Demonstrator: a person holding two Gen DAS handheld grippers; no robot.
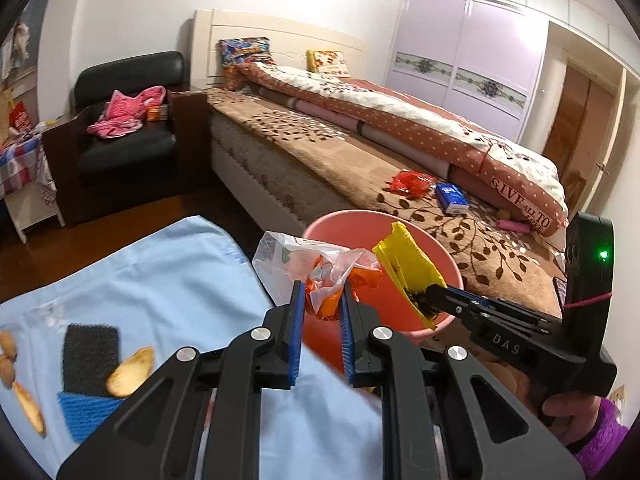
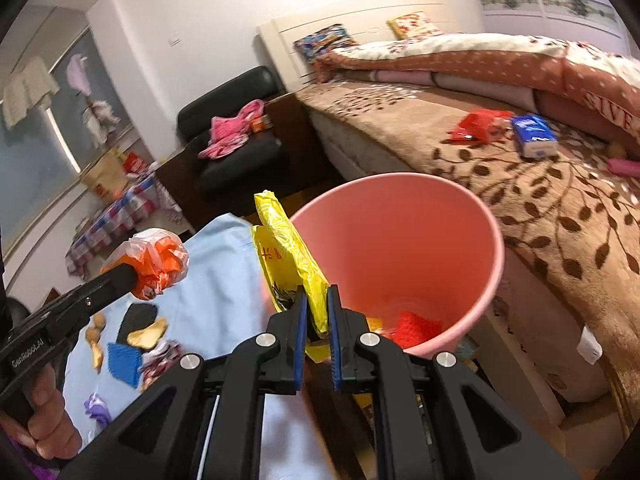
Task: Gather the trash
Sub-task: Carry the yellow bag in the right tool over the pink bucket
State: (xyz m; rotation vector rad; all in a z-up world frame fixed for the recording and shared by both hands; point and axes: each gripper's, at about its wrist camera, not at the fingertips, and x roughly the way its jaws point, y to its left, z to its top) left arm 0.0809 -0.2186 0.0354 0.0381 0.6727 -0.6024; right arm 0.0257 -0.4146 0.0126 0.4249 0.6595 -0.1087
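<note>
L gripper [image 1: 320, 300] clamps orange bag [image 1: 340, 280], R gripper [image 2: 317, 312] clamps yellow wrapper [image 2: 288, 256], both by pink bin [image 2: 496, 248]

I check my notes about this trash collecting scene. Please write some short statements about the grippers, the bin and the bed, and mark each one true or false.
1. The left gripper is shut on a crumpled orange and clear plastic bag. True.
2. The right gripper holds nothing. False: it is shut on a yellow wrapper.
3. The pink bin is completely empty. False: a red item lies inside.
4. A blue box lies on the bed. True.
</note>
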